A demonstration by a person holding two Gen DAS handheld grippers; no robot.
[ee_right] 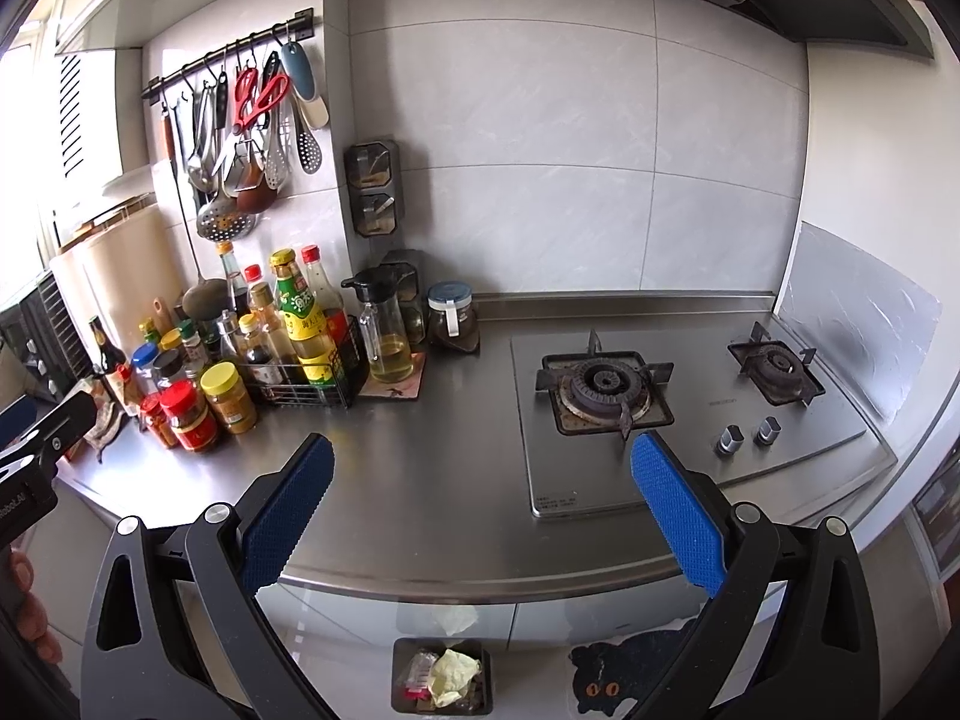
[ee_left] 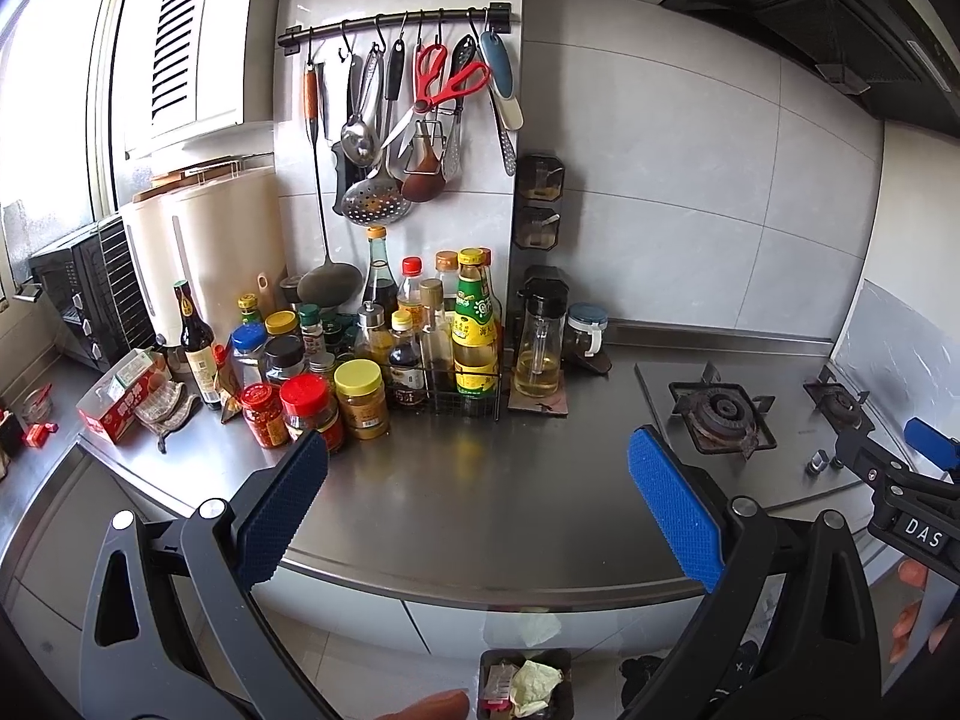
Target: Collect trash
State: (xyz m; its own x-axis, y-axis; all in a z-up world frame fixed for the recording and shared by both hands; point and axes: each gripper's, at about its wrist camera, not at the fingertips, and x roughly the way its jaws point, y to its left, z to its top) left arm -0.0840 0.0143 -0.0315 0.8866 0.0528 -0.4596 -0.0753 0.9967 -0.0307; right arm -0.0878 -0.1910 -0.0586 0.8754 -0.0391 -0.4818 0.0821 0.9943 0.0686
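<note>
Left gripper (ee_left: 477,486) jaws spread wide, nothing between them; it hangs over the front edge of the steel counter (ee_left: 480,498). Right gripper (ee_right: 483,489) same: jaws wide apart, holding nothing, above the counter's front edge. Its blue pad also shows at right edge of the left wrist view.

Trash bin (ee_right: 441,681), small, dark, square, sits on the floor at bottom centre of both views, below the counter front. Inside: a crumpled pale-yellow paper wad (ee_right: 453,669) on top, a reddish wrapper (ee_right: 417,675) beside it toward frame left. Other bits underneath, too small to tell, maybe more wrappers.

Upper left of the frame: hanging rail with utensils, red scissors (ee_left: 447,81) among them. Below the rail, a cluster of condiment bottles and jars at the counter's back left; a green-labelled yellow bottle (ee_left: 476,324) stands in a wire rack. A red-lidded jar (ee_left: 309,411) and a yellow-lidded jar (ee_left: 360,399) stand at the cluster's front. A glass oil dispenser (ee_left: 539,339) is just right of the rack on a mat. A red carton (ee_left: 123,402) lies at frame left next to a cloth.

Gas hob (ee_right: 678,414) with two burners and two knobs is set in the counter at frame right. A black cat-shaped mat (ee_right: 603,678) lies on the floor right of the bin.
</note>
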